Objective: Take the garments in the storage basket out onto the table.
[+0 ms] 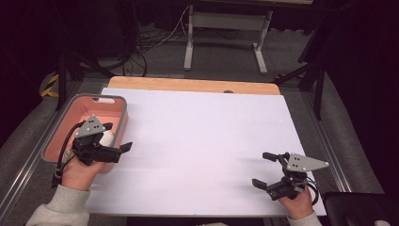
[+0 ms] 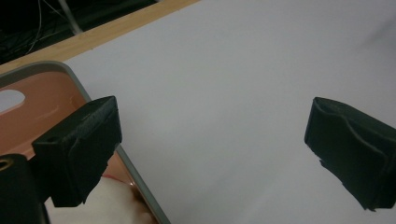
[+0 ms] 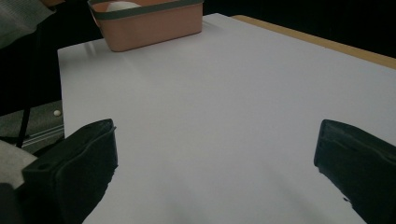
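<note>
The left gripper point(image 1: 117, 137) is held with jaws spread, empty, over the near right rim of the salmon-pink plastic basket with grey rim point(image 1: 121, 115), where a white rounded object point(image 1: 107, 138) lies. The right gripper point(image 1: 264, 169) is held agape above the white table sheet point(image 1: 202, 141).

Left gripper point(image 1: 117, 137) held low at the near left, jaws spread wide, pointing right. Right gripper point(image 1: 262, 169) at the near right, jaws likewise parted, pointing left. Both hands gripping from behind.

bin point(image 1: 120, 123) @ table point(image 1: 202, 141) L edge | white obj point(image 1: 107, 137) in bin
</note>
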Demonstrator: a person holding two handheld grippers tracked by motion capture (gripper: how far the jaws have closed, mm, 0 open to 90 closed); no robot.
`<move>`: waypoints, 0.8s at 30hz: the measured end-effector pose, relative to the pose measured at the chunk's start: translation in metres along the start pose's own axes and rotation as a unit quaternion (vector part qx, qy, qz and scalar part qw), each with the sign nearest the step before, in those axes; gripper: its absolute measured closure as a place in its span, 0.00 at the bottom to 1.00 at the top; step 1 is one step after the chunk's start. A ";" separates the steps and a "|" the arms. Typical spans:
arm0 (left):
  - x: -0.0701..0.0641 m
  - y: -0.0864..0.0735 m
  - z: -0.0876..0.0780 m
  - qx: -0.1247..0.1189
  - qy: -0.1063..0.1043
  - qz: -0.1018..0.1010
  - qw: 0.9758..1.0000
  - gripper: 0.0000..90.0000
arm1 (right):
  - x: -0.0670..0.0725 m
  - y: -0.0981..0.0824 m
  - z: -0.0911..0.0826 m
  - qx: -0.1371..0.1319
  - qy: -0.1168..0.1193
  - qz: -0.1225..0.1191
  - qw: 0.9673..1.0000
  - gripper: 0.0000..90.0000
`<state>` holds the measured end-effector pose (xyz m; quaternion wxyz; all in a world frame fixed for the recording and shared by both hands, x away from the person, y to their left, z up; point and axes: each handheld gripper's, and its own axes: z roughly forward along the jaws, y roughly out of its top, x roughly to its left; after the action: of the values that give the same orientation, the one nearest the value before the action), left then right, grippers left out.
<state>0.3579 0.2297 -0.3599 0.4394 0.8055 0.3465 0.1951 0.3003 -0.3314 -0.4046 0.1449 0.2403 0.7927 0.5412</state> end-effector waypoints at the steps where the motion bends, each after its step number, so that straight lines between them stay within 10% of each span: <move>1: 0.003 0.000 0.001 0.006 -0.004 0.001 1.000 0.05 | 0.000 0.000 0.000 0.000 0.000 0.001 1.000 0.00; 24: 0.042 -0.005 0.004 0.062 0.006 -0.007 0.998 0.06 | 0.001 0.000 0.003 0.005 0.015 0.000 1.000 0.00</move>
<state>0.3872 0.2595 -0.3662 0.3881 0.8274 0.3661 0.1753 0.3010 -0.3282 -0.4058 0.1318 0.2328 0.7975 0.5407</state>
